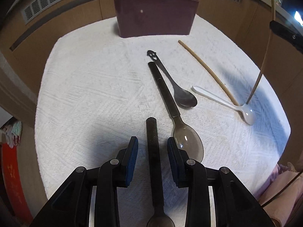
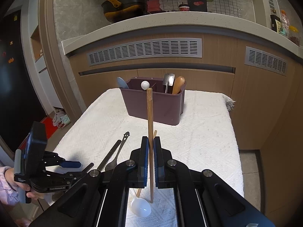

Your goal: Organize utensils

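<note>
Maroon caddy (image 2: 155, 104), white textured cloth (image 1: 94, 94), white spoon (image 1: 227, 102), tan chopstick (image 2: 150, 123), blue gripper pads (image 1: 132, 151).

Dark-handled spoon (image 1: 153, 151) bowl cut off by near edge, left wrist view. Caddy (image 2: 155, 104) hides its utensils' lower ends. Counter bottles (image 2: 280, 24), far right: labels too small to read.
</note>
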The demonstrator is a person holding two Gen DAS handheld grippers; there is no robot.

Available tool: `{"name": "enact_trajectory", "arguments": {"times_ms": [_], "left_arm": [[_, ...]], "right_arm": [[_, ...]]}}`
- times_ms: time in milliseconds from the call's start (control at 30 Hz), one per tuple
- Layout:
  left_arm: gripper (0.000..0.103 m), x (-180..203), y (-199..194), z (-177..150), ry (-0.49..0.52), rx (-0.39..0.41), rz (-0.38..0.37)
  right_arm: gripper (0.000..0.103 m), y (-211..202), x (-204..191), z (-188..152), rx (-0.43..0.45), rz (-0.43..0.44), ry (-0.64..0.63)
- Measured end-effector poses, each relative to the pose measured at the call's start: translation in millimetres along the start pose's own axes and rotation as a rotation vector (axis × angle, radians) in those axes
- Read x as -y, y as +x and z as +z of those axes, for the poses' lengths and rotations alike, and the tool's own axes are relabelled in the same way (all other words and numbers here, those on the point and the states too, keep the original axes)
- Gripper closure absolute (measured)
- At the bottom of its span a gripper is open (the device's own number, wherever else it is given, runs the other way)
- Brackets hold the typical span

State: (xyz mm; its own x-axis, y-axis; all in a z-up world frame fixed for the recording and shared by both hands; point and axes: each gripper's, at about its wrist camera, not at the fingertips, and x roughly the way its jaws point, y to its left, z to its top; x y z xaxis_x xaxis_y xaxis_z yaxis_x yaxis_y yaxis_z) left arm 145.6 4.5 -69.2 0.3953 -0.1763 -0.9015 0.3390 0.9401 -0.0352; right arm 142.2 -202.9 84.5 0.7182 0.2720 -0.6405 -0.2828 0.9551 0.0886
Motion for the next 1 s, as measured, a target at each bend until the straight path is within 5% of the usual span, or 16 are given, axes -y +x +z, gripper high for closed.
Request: {"name": "enact_trajectory", "arguments": {"times_ms": [67,133,567,1000], "left_arm": [[0.072,3.8,1.3,1.6,0.025,0.017,0.017],[0.09,6.1,-0.1,2.8,0.022,0.031,0.017],[0.091,2.0,-90.8,26.9,-0.077,0.382,0.032],[0.092,2.9,-125.4,53.5,-0.083,0.511,0.011]], "right_arm": [[0.099,0.3,0.1,-0.1,0.001,-0.004,-0.004],[0.099,1.2,1.0,-0.3,0.0,-0.002,-0.001],[0.099,-7.3,-0.9,2.7,0.035,0.007,-0.006],[0.099,-10.6,-3.8,11.4,0.054,-0.001,-0.027]]}}
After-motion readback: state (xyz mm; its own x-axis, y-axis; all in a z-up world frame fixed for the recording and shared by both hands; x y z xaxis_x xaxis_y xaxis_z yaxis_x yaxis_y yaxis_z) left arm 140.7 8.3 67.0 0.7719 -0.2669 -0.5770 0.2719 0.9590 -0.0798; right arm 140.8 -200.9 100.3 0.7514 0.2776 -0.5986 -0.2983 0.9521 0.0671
